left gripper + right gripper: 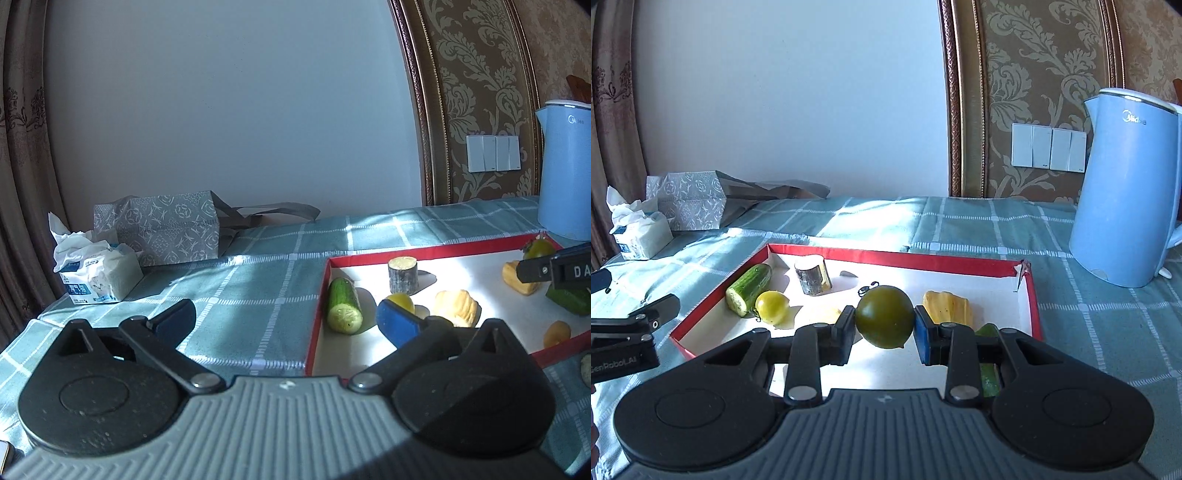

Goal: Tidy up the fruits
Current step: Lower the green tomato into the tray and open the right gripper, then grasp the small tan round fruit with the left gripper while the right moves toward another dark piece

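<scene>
A red-rimmed tray (pixel 886 256) with a white floor lies on the checked cloth. My right gripper (pixel 884 321) is shut on a dark green tomato (pixel 884 317), held just above the tray floor. In the tray lie a cut cucumber (pixel 750 284), a yellow tomato (pixel 772 306), a grey-barked stub (pixel 812 275) and a pale yellow fruit piece (pixel 947 306). My left gripper (pixel 286 317) stands wide open at the tray's left corner. Its blue-padded finger reaches over the tray beside the yellow tomato (pixel 402 301), touching nothing. The cucumber (pixel 345 304) lies ahead between its fingers.
A blue kettle (pixel 1126 192) stands right of the tray. A tissue pack (pixel 99 277) and a patterned grey bag (pixel 162 229) sit at the back left by the wall. Another green piece lies under my right gripper's finger.
</scene>
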Action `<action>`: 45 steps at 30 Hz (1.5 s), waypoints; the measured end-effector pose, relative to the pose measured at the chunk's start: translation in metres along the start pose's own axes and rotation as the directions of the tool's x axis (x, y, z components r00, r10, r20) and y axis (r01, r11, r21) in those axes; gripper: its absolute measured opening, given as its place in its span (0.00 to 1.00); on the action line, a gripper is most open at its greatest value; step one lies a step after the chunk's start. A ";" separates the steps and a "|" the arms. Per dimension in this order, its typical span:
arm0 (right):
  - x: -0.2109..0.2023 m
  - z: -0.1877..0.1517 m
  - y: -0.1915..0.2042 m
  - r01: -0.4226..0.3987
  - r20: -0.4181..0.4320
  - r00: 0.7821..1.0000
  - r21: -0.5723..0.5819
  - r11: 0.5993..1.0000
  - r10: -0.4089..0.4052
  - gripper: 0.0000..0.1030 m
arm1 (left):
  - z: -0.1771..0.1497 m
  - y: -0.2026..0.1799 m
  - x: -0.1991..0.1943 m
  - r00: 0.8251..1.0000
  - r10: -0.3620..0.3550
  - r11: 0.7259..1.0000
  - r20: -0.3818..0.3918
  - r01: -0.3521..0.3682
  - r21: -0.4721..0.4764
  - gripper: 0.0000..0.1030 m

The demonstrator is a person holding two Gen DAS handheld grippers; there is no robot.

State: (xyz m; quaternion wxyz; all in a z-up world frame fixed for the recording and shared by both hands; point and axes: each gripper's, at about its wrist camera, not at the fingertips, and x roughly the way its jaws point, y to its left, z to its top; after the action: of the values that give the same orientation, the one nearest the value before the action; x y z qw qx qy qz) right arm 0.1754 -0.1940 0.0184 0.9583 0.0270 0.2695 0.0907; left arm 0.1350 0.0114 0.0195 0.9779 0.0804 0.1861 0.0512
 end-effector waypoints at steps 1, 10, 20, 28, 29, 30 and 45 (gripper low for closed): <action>0.008 0.002 0.000 -0.003 -0.013 1.000 0.009 1.000 0.003 0.31 | 0.001 0.002 0.001 1.000 -0.005 1.000 -0.006 0.005 -0.009 1.00; 0.053 0.017 0.004 0.044 -0.072 0.996 0.007 0.999 -0.044 0.31 | 0.000 0.015 0.012 0.997 -0.043 0.996 -0.071 0.038 -0.077 1.00; 0.076 0.020 -0.001 0.089 -0.116 0.990 0.033 0.995 -0.085 0.32 | 0.000 0.016 0.015 0.996 -0.034 0.997 -0.077 0.028 -0.075 1.00; 0.078 0.020 0.000 0.087 -0.125 0.989 0.041 0.995 -0.081 0.37 | -0.001 0.014 0.015 0.996 -0.040 0.997 -0.078 0.035 -0.068 1.00; 0.078 0.021 0.000 0.083 -0.124 0.989 0.047 0.995 -0.077 0.38 | -0.001 0.015 0.015 0.996 -0.041 0.997 -0.080 0.035 -0.070 1.00; 0.077 0.021 0.001 0.083 -0.121 0.990 0.047 0.995 -0.077 0.39 | -0.001 0.015 0.015 0.996 -0.043 0.997 -0.083 0.037 -0.073 1.00; -0.055 0.005 -0.010 0.048 0.114 0.992 0.077 0.996 -0.057 0.39 | -0.002 0.011 0.016 0.995 -0.042 0.998 -0.087 0.037 -0.058 1.00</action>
State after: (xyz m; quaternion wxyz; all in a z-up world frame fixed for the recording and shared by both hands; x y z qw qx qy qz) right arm 0.1335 -0.2141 0.0499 0.9727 0.0605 0.2173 0.0538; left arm 0.1479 0.0248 0.0137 0.9714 0.0469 0.2293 0.0403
